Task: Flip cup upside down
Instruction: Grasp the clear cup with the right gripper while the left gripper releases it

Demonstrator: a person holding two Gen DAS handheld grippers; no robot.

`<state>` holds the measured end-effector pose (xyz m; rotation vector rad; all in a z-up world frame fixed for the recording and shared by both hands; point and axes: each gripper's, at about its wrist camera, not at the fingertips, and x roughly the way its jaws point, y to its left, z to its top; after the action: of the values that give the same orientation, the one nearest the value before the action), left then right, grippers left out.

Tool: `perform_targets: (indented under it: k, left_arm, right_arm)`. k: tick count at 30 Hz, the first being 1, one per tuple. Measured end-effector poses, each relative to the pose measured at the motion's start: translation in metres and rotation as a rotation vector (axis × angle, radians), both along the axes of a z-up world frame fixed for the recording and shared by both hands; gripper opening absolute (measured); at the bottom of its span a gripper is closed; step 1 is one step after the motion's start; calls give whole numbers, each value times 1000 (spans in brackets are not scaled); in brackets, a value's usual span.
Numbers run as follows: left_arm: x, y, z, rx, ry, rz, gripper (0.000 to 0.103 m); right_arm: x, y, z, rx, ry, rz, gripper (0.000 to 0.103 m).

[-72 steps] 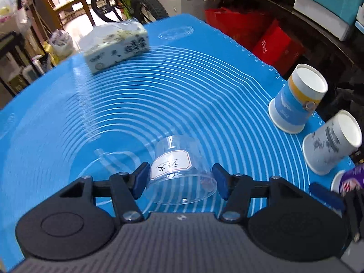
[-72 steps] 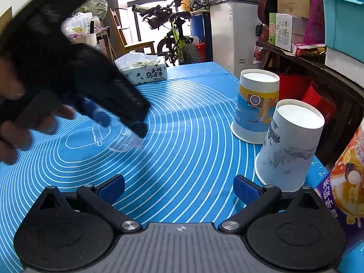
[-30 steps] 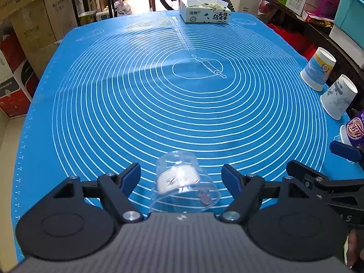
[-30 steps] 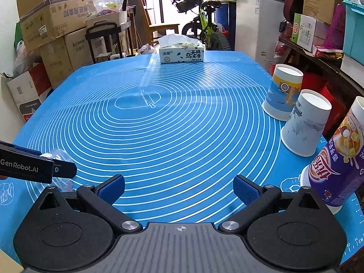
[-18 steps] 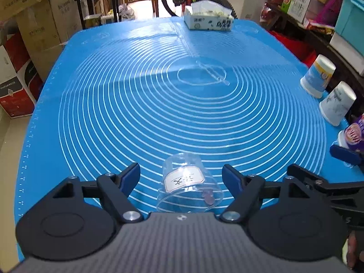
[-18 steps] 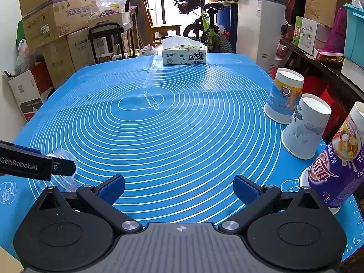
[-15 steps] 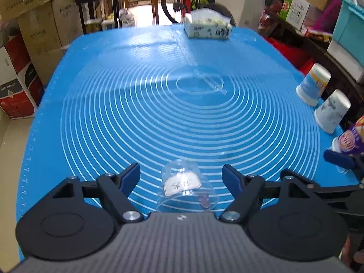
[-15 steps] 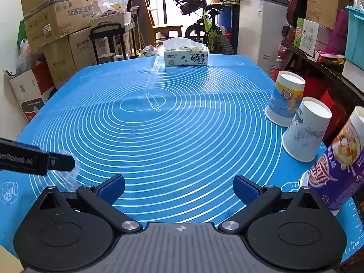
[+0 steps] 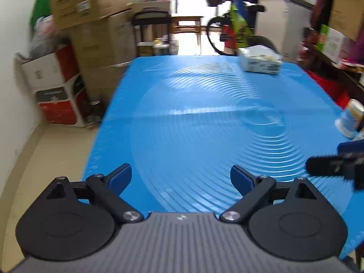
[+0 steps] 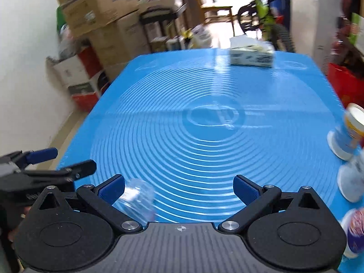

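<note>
Mat (image 10: 204, 95): blue silicone sheet w/ white concentric rings, covers the whole table top; both views motion-blurred.
Boxes (image 9: 95, 22): cardboard stack on floor off the mat's far-left side.
Bike (image 9: 236, 22): green frame, beyond mat's far edge.
L gripper (image 9: 180, 178): jaws spread wide, nothing between the blue pads, only bare mat in the gap; in right wrist view it shows at the left edge (image 10: 43, 161), off the mat's near-left corner.
R gripper (image 10: 179, 187): jaws spread wide, gripping nothing; its tip shows at right edge of left wrist view (image 9: 334, 166).
Tissue box (image 10: 251, 54): white, far end of mat, right of centre.
Paper cups: one blue/yellow (image 10: 348, 134) and one grey-print (image 10: 351, 179), both mouth-down along the right edge, close together.
Purple cup (image 10: 355, 232): near-right corner, partly cut off by frame.
Clear cup (image 10: 136, 199): see-thru plastic, on mat near its front-left corner, just beside R gripper's left pad (image 10: 112, 188); blurred, so contact & which way up can't be told. Not seen in left wrist view.
</note>
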<state>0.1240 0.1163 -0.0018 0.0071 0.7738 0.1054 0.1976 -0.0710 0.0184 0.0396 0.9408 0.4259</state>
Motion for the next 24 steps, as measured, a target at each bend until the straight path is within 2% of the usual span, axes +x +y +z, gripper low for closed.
perform_targets:
  k: [4,6,8,17,19,20,22,23,24]
  left_arm:
    - [-3,19,-14,34,12,48,93]
    - [-5,25,-19,36,14,52,93]
    - [-7,28,-22,36,14,56,93]
    - [-8,35,-30,44,22,71,93]
    - [-8,37,-32,29,28,72,93]
    - [-8,38,-32,26,31,72,93]
    - [-8,38,-33,25,36,72,93]
    - [-8,37,-33,25,36,72,93]
    - [-8,38,-33,23,35,72,93]
  right_arm:
    - [23,22,-13,8,115,23,100]
    - [36,31,-24,22,195,33,91]
    - [43,37,-33,32,252,38,89]
    - [45,60,-50,-4,312,62,86]
    - [48,64,-54,-5,333,65,77]
    - [50,66,-56,-2,347,67,67]
    - [50,64,-58,36,374,78,60]
    - [50,64,-59,52,376,81,51]
    - [50,64,-59,51,370,80,51]
